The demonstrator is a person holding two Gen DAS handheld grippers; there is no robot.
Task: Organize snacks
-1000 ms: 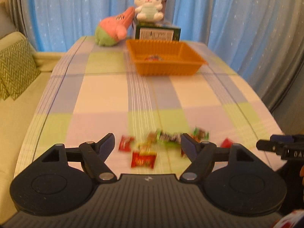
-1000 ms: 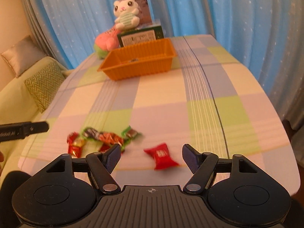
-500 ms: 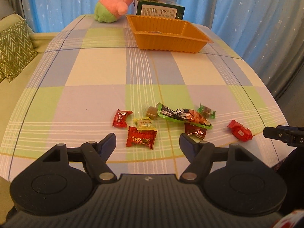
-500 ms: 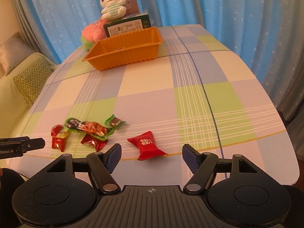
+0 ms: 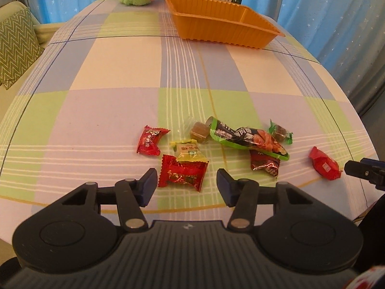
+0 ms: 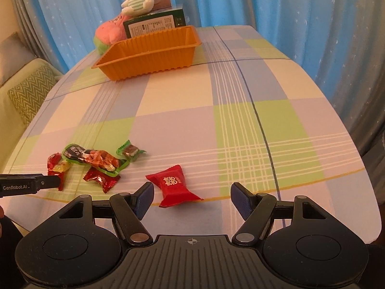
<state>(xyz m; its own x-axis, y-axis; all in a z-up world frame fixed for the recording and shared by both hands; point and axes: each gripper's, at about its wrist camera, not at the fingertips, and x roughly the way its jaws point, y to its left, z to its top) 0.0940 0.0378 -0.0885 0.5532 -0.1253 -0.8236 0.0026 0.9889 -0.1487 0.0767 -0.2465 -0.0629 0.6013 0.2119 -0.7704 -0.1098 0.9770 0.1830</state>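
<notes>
Both grippers dropped closer: left gripper (image 5: 187, 183) jaws wide, straddling red wrapper (image 5: 182, 173) at 12 o'clock; right gripper (image 6: 192, 198) wide near red candy (image 6: 173, 185), pre-grasp.

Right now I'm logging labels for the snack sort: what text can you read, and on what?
"GenRobot.AI": on the left claw's finger, seen from the right wrist.
Lone red candy: white print, unreadable.
Green box: label too small.
Other wrappers: print blurred.

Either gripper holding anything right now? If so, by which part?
Nothing held. Left gripper is open just short of a red candy; right gripper is open near another red candy.
</notes>
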